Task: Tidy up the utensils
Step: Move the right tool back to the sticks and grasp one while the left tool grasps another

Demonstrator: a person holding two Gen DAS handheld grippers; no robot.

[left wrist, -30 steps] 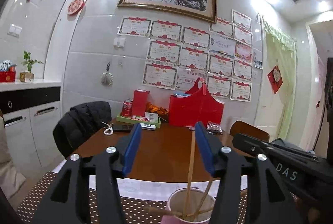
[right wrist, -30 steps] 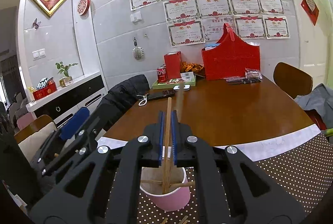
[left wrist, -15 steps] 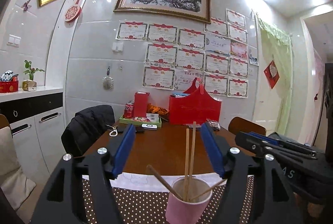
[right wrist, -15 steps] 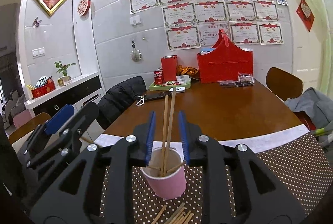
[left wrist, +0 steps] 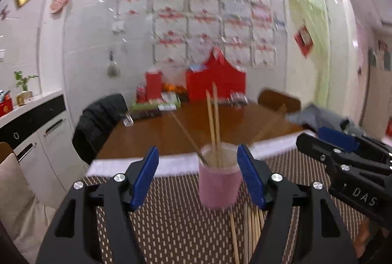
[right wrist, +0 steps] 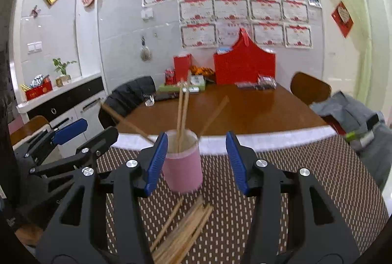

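Where dotted brown mat [right wrist: 306, 178] meets wooden table [right wrist: 245, 109], certificates [right wrist: 232, 6] possibly, tiled wall [right wrist: 117, 26]

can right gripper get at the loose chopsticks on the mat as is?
Probably yes. The right gripper is empty, its jaws opening, and the loose chopsticks lie uncovered on the mat just below it, nearer than the pink cup. Nothing blocks the path.

Wooden chopsticks [right wrist: 182, 107], matt pink cup [right wrist: 183, 167], glossy wooden table [right wrist: 245, 109], woven dotted mat [right wrist: 318, 173]
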